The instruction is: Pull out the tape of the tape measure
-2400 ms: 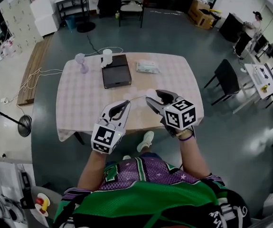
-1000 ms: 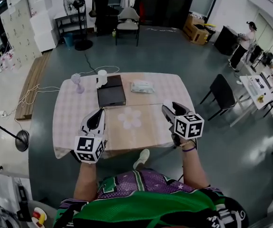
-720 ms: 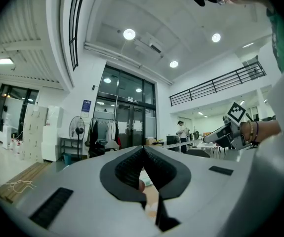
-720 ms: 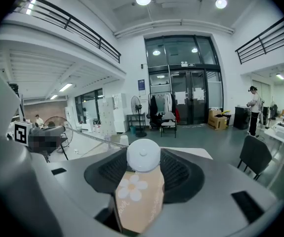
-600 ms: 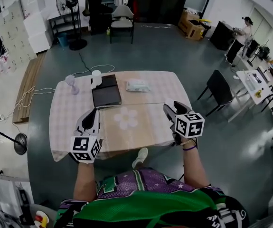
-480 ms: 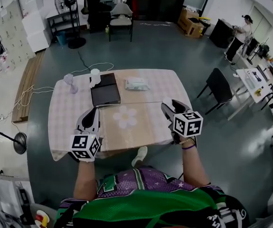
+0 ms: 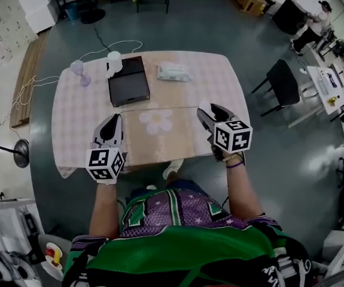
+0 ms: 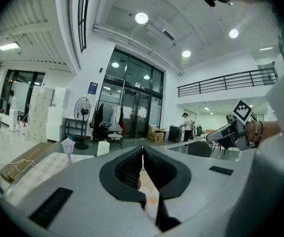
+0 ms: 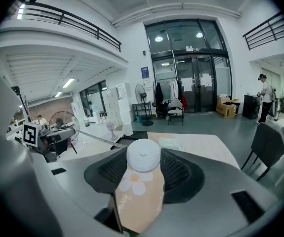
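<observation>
Bright, even indoor light. Ceiling lights [image 8: 141, 18] blow out white along the top of both gripper views. Head view is dimmer, with pale glare patches on the floor [image 7: 333, 166] at right. Heavy fisheye bending and black corners in every view. Tape measure [image 9: 141, 181] sits close to the lens and is soft; tape [image 9: 95, 137] barely resolves. Left gripper [image 8: 142, 154] foreground is blurred.
</observation>
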